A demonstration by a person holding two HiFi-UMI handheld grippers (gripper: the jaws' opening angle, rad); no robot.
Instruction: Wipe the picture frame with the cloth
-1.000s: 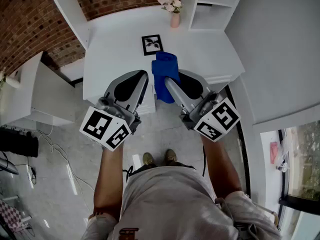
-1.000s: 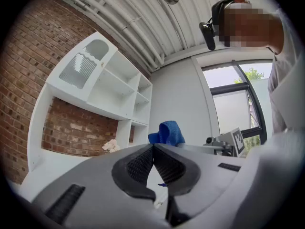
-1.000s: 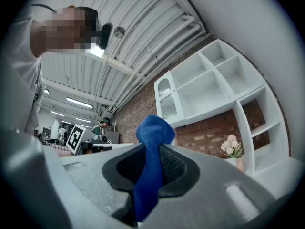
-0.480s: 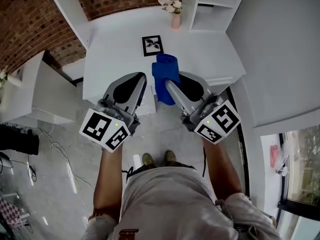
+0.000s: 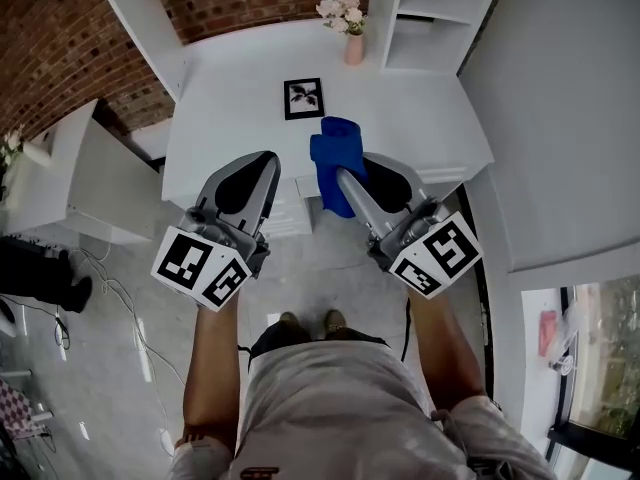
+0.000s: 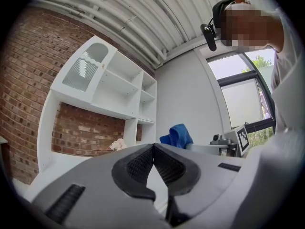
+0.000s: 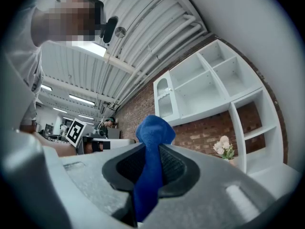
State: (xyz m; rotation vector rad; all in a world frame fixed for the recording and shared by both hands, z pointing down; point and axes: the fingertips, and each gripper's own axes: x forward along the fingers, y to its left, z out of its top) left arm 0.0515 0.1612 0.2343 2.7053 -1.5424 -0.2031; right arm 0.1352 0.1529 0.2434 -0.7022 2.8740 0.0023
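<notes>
A small black-framed picture frame (image 5: 303, 98) lies flat on the white table (image 5: 230, 108), near its middle. The blue cloth (image 5: 335, 158) hangs bunched from my right gripper (image 5: 343, 175), whose jaws are shut on it just past the table's near edge, short of the frame. In the right gripper view the blue cloth (image 7: 150, 161) runs up between the pads and bulges above them. My left gripper (image 5: 268, 161) is shut with nothing in it, its pads touching (image 6: 153, 152), level with the table's near edge to the left of the cloth.
A pink vase of pale flowers (image 5: 350, 30) stands at the table's back. White shelving (image 5: 430, 13) rises behind on the right and a white cabinet (image 5: 75, 183) stands at the left. A brick wall (image 5: 60, 38) backs the scene. The person's feet (image 5: 305, 321) are on grey floor.
Both grippers and the cloth have shifted a little toward the table, the right one with the cloth coming closer to the picture frame. Both stay shut.
</notes>
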